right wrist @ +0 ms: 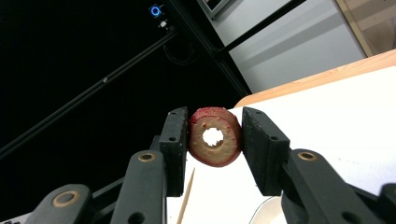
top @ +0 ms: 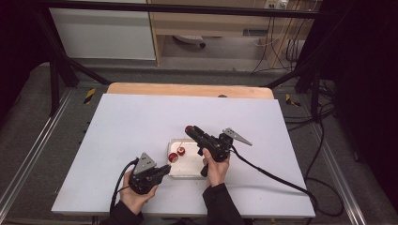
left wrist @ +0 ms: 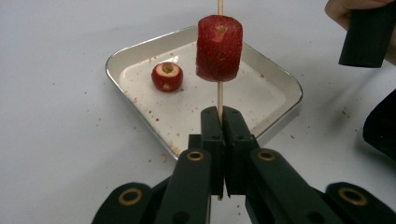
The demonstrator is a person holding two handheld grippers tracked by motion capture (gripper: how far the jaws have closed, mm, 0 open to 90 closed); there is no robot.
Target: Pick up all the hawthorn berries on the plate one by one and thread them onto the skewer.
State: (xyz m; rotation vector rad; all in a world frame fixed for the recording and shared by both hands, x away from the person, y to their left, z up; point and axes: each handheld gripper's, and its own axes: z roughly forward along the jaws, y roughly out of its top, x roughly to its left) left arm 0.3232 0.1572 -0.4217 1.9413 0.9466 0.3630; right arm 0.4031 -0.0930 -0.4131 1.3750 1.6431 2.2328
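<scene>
Strawberry pieces being threaded onto a skewer over a tray

Nearest, the left gripper (left wrist: pixel 219 116) is clamped shut on a wooden skewer (left wrist: pixel 220 95) kept upright, one strawberry piece (left wrist: pixel 219 48) already threaded. Beyond, another piece (left wrist: pixel 167 76) lies in the metal tray (left wrist: pixel 275 74) near the table's front edge. Farther, the right gripper (right wrist: pixel 215 140) is closed on a cored strawberry slice (right wrist: pixel 215 136), raised with its hole exposed, probably for threading.

Cored strawberry piece (left wrist: pixel 219 48) on upright skewer (left wrist: pixel 220 100); another (right wrist: pixel 215 136) held aloft.

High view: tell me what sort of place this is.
Probably a lab recording rig, not a kitchen: a black metal frame surrounds a white table, loose cables run along the floor, and striped hazard tape marks it.
</scene>
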